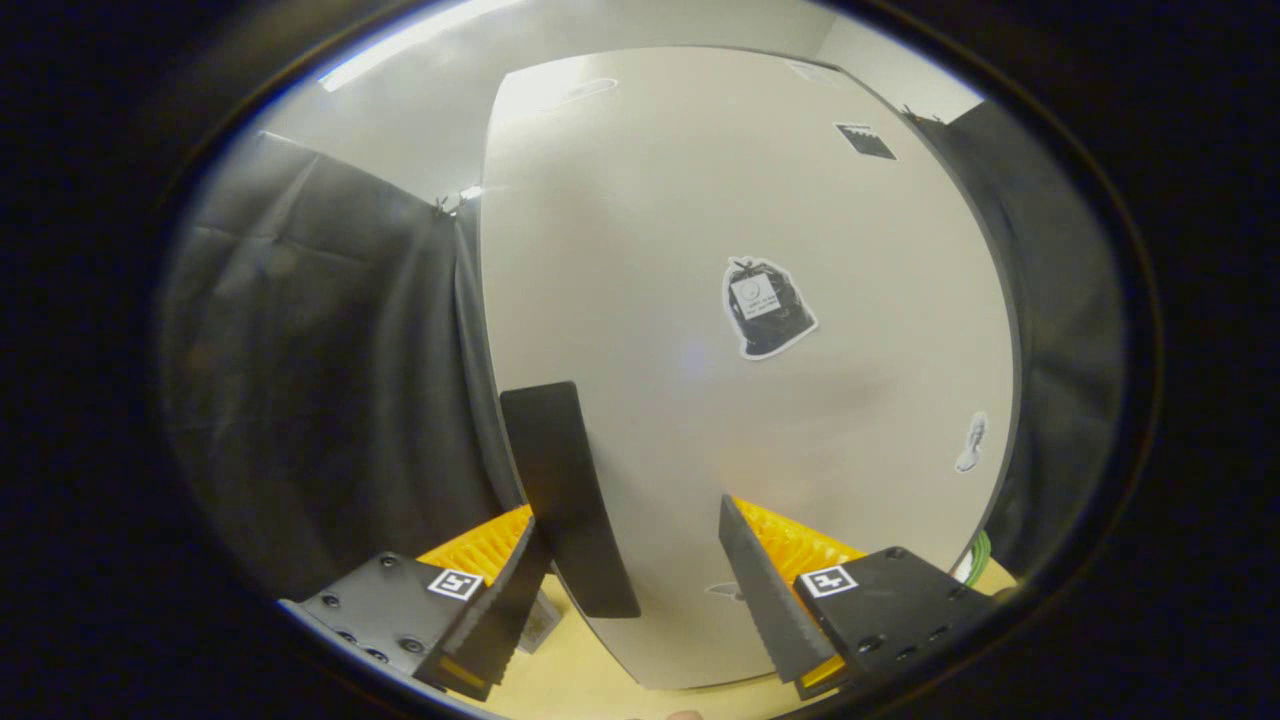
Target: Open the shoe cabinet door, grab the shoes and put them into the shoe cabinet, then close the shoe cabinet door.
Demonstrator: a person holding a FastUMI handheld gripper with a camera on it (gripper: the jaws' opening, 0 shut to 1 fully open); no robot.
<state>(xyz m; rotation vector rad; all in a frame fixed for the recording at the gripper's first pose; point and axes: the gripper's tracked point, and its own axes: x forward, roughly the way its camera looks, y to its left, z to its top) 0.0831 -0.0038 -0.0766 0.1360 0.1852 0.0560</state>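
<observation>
Gripper (640, 625) held before the closed white shoe cabinet door (700, 300); fingers spread wide apart, gripping nothing; black door handle (567, 500) standing upright between them, just beside the left finger, contact uncertain; bin-bag sticker (765, 307) on the door beyond.

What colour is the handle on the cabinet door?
Black, in the gripper view: handle on pale door.

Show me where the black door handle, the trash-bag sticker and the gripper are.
black door handle (567, 495): gripper view, middle of the bar, between the open fingers.
trash-bag sticker (767, 307): gripper view, centre of the sticker on the cabinet door.
gripper (630, 590): gripper view, midway between its fingertips.
</observation>
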